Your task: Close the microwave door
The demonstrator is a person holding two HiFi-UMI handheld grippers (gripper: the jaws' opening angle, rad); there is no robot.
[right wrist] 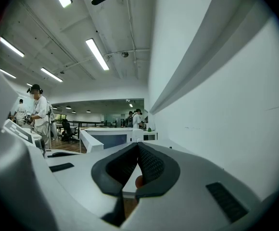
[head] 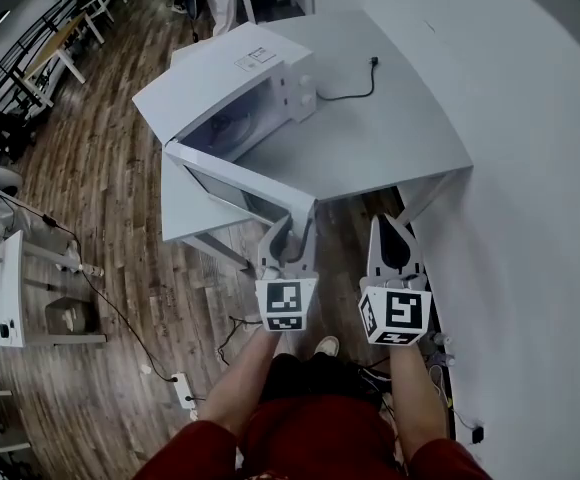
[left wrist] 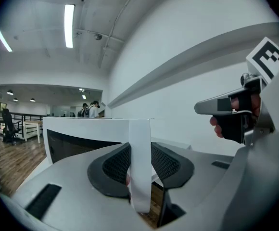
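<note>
I am clamping my left gripper [left wrist: 140, 165] on the free edge of the open microwave door [head: 235, 190], at the head view's centre, jaws covering part of that edge, while my right gripper [right wrist: 137, 165] is hanging closed and empty beside it.

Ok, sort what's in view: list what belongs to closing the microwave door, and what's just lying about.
Job: microwave; microwave door, open; left gripper, clamped on its edge.
Lying about: black cable on the table; power strip on the floor; right gripper, shut, empty.
</note>
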